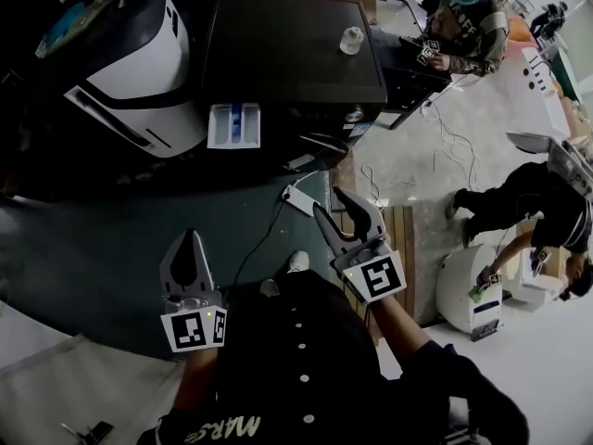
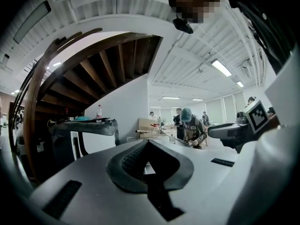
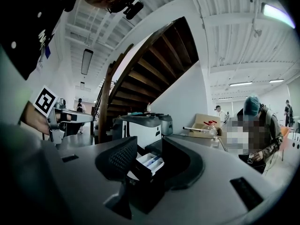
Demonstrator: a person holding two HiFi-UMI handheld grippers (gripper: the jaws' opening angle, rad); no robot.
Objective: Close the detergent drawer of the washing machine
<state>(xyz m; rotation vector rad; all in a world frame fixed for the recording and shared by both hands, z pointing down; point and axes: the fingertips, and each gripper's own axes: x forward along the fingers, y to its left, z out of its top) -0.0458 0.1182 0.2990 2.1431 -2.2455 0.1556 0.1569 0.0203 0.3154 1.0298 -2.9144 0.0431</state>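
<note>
A dark washing machine [image 1: 287, 54] stands ahead of me, and its white detergent drawer [image 1: 233, 124] with a blue insert is pulled out of the front. In the right gripper view the drawer [image 3: 150, 162] shows between the jaws, some way off. My right gripper [image 1: 331, 202] [image 3: 149, 146] is open and empty, held in the air short of the machine's right front corner. My left gripper [image 1: 192, 239] [image 2: 148, 144] hangs lower at the left with its fingertips together and nothing between them. Neither gripper touches the drawer.
A white and black washing machine [image 1: 139, 63] stands left of the dark one. A clear bottle [image 1: 351, 40] sits on the dark machine's top. A white power strip [image 1: 298, 198] with a cable lies on the floor below it. A wooden pallet [image 1: 394, 239] and two people [image 1: 468, 17] [image 1: 537, 211] are at the right.
</note>
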